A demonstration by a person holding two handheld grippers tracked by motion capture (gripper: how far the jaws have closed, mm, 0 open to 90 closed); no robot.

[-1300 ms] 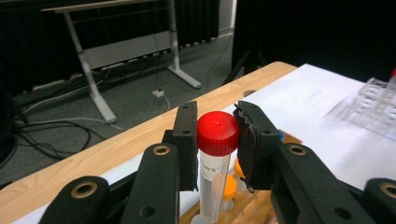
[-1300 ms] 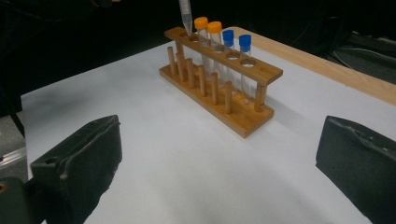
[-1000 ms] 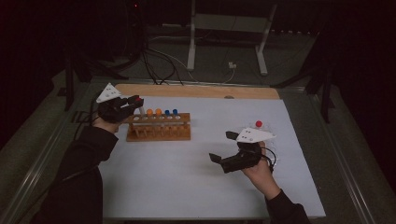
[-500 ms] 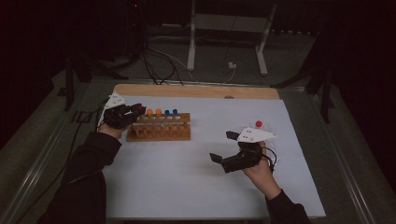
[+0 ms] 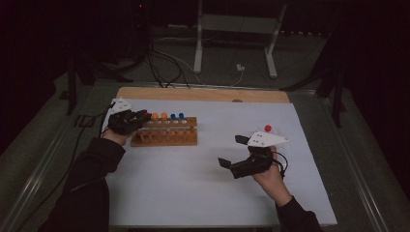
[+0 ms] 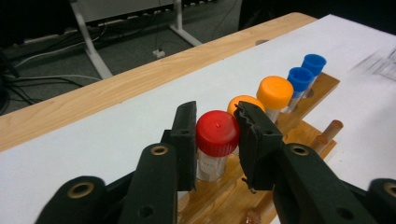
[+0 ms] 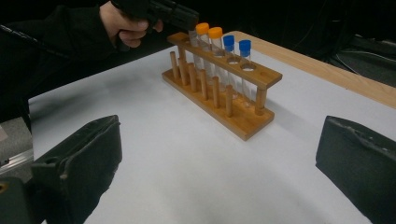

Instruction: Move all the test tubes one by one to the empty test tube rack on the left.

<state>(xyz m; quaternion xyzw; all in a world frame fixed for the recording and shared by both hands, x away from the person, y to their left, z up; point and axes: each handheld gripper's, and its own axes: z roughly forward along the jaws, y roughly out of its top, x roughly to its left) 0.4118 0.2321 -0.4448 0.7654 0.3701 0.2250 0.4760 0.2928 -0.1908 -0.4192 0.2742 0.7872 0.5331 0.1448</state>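
Note:
A wooden tube rack stands on the white mat, left of centre. It holds two orange-capped tubes and two blue-capped tubes. My left gripper is at the rack's left end, shut on a red-capped tube that stands upright in the end hole. My right gripper hovers over the mat at the right, open wide with nothing between its jaws, and faces the rack. A small red-capped object sits on the mat just behind it.
The white mat covers the table, with a bare wooden strip along the far edge. Beyond it, a metal stand and cables lie on the dark floor. Open mat lies between the rack and my right gripper.
My left gripper has dropped slightly, down toward the rack's left end, bringing the red-capped tube into the rack. The right gripper has stayed put.

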